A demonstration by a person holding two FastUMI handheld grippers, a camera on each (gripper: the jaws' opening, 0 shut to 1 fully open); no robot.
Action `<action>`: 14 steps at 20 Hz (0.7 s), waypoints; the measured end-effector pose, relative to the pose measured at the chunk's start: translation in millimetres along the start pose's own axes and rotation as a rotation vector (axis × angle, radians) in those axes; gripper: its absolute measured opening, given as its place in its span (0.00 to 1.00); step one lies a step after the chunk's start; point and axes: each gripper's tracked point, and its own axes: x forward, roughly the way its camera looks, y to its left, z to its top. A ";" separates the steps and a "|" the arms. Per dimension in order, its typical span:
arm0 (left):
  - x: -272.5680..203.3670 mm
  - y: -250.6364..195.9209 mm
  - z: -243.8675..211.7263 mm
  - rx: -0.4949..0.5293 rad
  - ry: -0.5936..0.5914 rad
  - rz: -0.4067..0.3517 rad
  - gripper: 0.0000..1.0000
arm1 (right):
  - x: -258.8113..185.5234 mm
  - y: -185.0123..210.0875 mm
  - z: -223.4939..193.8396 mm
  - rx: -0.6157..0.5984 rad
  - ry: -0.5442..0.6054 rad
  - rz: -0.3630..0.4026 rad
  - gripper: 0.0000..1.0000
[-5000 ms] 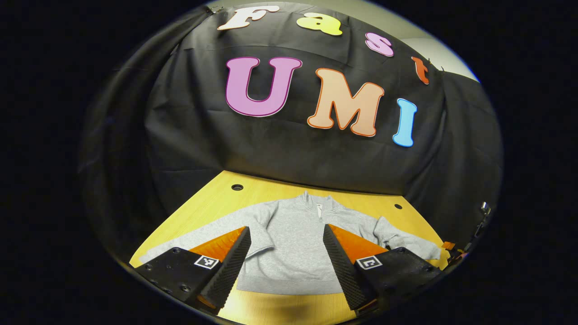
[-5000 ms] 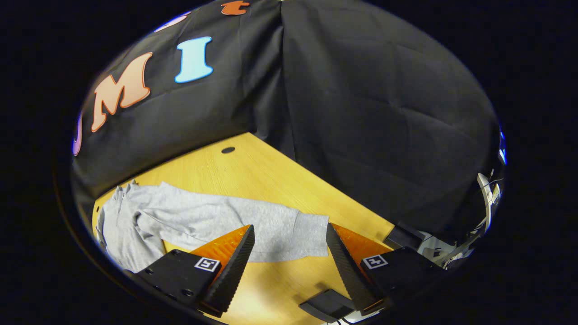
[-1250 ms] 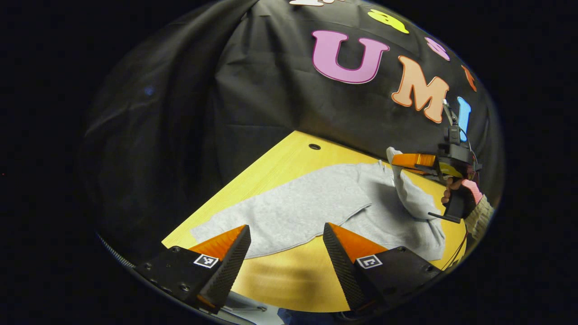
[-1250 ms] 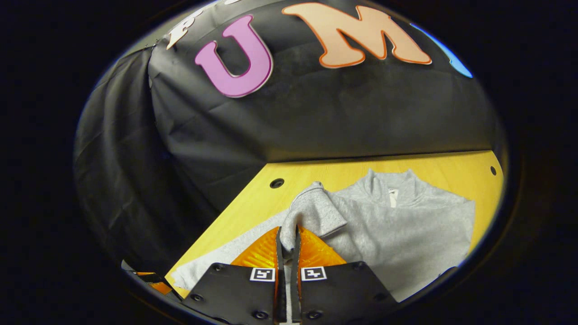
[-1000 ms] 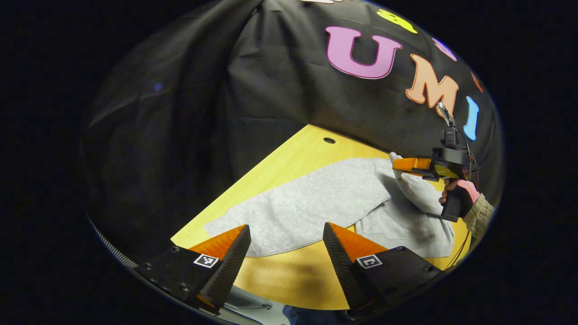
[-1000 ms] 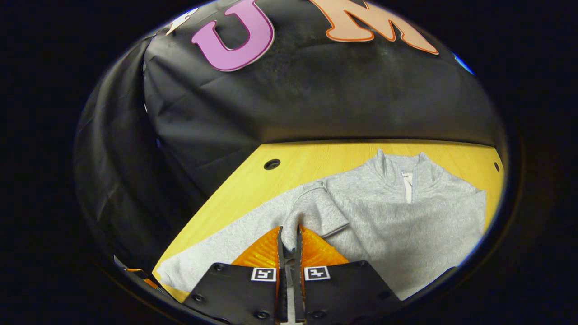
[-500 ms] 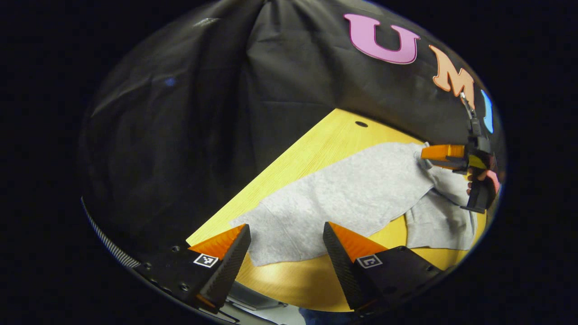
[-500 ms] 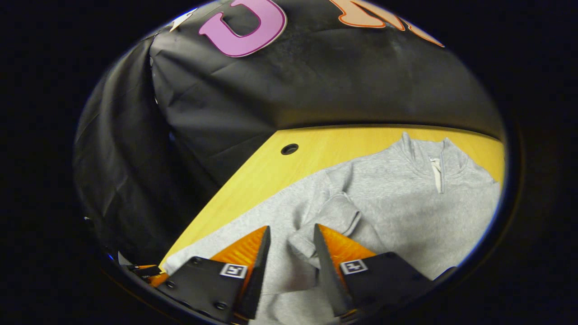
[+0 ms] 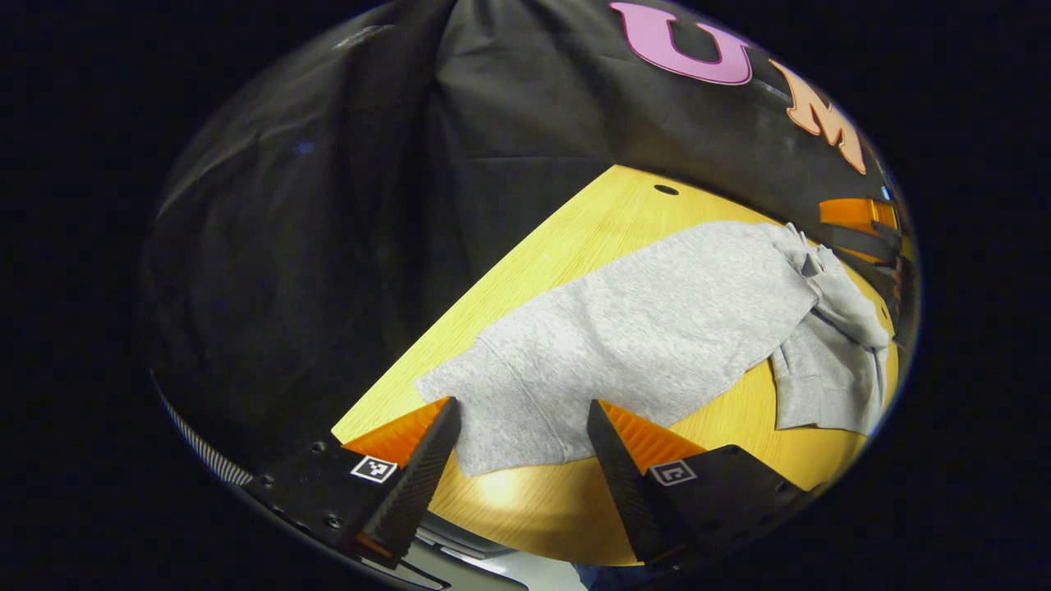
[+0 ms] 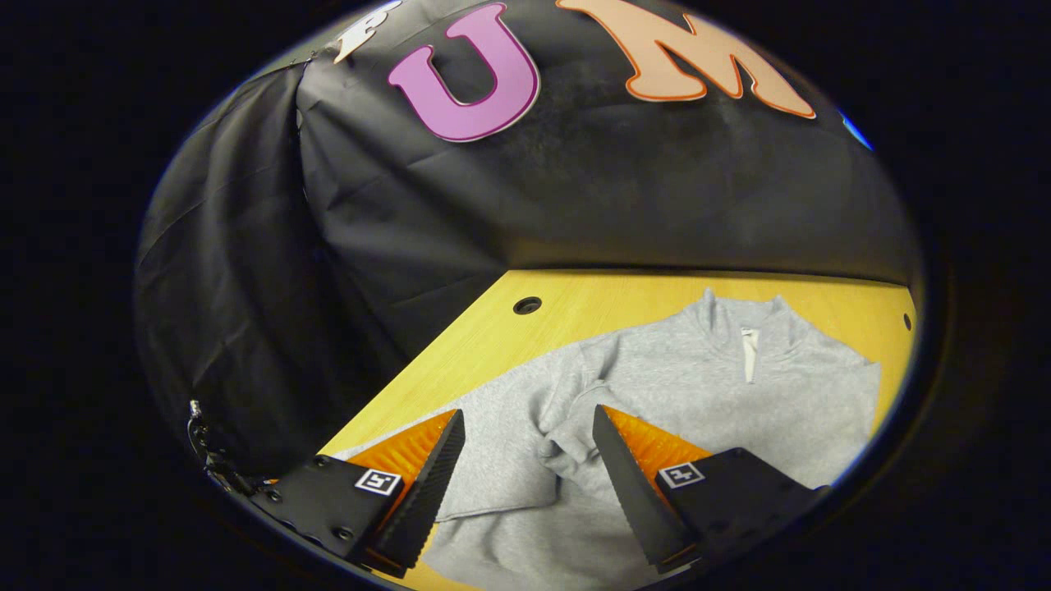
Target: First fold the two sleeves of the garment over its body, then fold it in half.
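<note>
Grey sweatshirt (image 10: 722, 394) lying flat on a yellow wooden table (image 10: 591, 308), its short zipped collar (image 10: 745, 332) pointing toward the black cloth wall at the back. In the right gripper view, one sleeve is already folded across the chest, and its cuff (image 10: 566, 447) sits bunched between the fingers of the right gripper (image 10: 525, 476), which are spread wide apart and grip nothing. In the left gripper view, the other sleeve (image 9: 649, 328) stretches out straight along the table toward the near edge. Its cuff end (image 9: 501, 410) lies between the fingers of the left gripper (image 9: 521, 468), which are likewise wide apart and not closed on the fabric. At the far right edge of that same view, part of the other gripper shows above the rumpled, folded sleeve. A small round hole (image 10: 526, 305) is cut in the tabletop near the wall.
</note>
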 end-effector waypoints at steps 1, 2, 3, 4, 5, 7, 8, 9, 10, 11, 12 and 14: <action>0.9 -0.3 -1.0 0.003 -0.005 -0.005 0.92 | -10.7 -5.8 2.3 0.002 -0.006 -0.011 0.97; 2.0 0.5 0.5 0.001 -0.015 -0.009 0.92 | -21.5 -10.6 2.0 0.008 -0.013 -0.020 0.94; 0.3 -0.7 0.7 -0.004 -0.019 -0.016 0.92 | -31.0 -16.2 5.0 0.017 -0.021 -0.030 0.94; 1.6 -1.0 2.5 0.000 -0.026 -0.022 0.86 | -41.0 -22.1 4.6 0.027 -0.027 -0.041 0.94; 4.0 -1.0 1.6 0.002 -0.024 -0.030 0.75 | -52.5 -28.6 4.0 0.033 -0.031 -0.053 0.94; 7.2 -5.5 5.1 -0.018 -0.031 -0.027 0.51 | -69.7 -44.9 1.0 0.032 -0.035 -0.086 0.94; 7.4 -7.3 5.3 -0.025 -0.028 -0.017 0.34 | -78.5 -51.9 0.1 0.029 -0.035 -0.103 0.98; 7.9 -8.0 4.5 -0.013 -0.016 -0.009 0.17 | -88.2 -59.8 -2.6 0.026 -0.036 -0.120 0.98; 8.6 -8.5 4.2 -0.003 -0.008 -0.003 0.16 | -96.8 -67.1 -4.9 0.021 -0.035 -0.136 0.94; 8.1 -9.1 4.3 0.005 -0.001 0.000 0.11 | -106.5 -75.2 -8.5 0.018 -0.033 -0.154 0.94; 7.9 -9.4 5.3 0.012 0.002 -0.004 0.10 | -115.2 -82.8 -11.4 0.021 -0.031 -0.171 0.98; 8.2 -11.1 6.2 0.020 0.006 -0.008 0.05 | -131.4 -97.5 -18.3 0.036 -0.026 -0.203 0.98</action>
